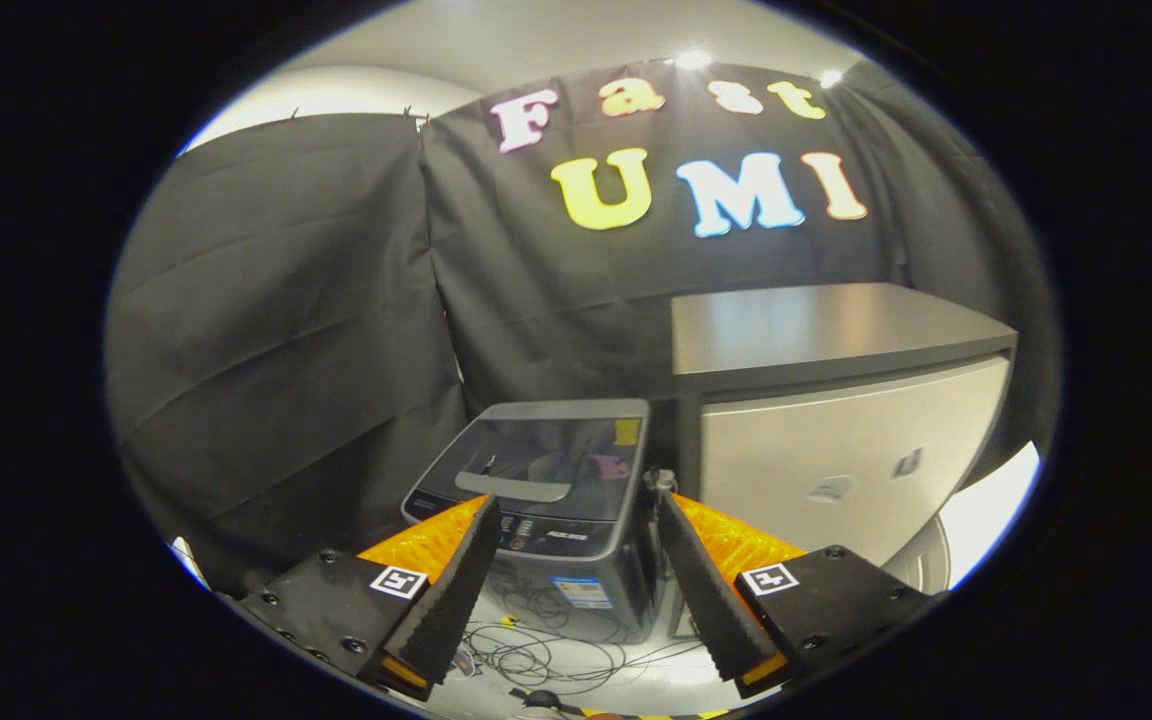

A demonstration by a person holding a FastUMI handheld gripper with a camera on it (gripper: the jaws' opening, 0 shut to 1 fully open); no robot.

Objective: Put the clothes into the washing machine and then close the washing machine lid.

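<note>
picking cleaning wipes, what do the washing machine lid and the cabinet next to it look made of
Washing machine lid: seems dark tinted glass or glossy plastic, since it mirrors the booth. Cabinet: looks like matte grey laminate or painted board, with soft sheen on top. The gripper is open and holds nothing.

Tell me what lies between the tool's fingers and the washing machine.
In the gripper view, nothing: the tool is open and holds nothing, its fingertips framing the washing machine. A cable tangle lies on the floor below.

Your gripper (571, 510) fingers stand spread, ribbed matt pads (456, 590). Washing machine (546, 500): glossy dark lid (551, 460), smooth plastic-looking body. Cabinet (836, 440): smooth satin top, matt pale front. Wall (286, 330): matt creased cloth. Floor (556, 660): thin cables.
</note>
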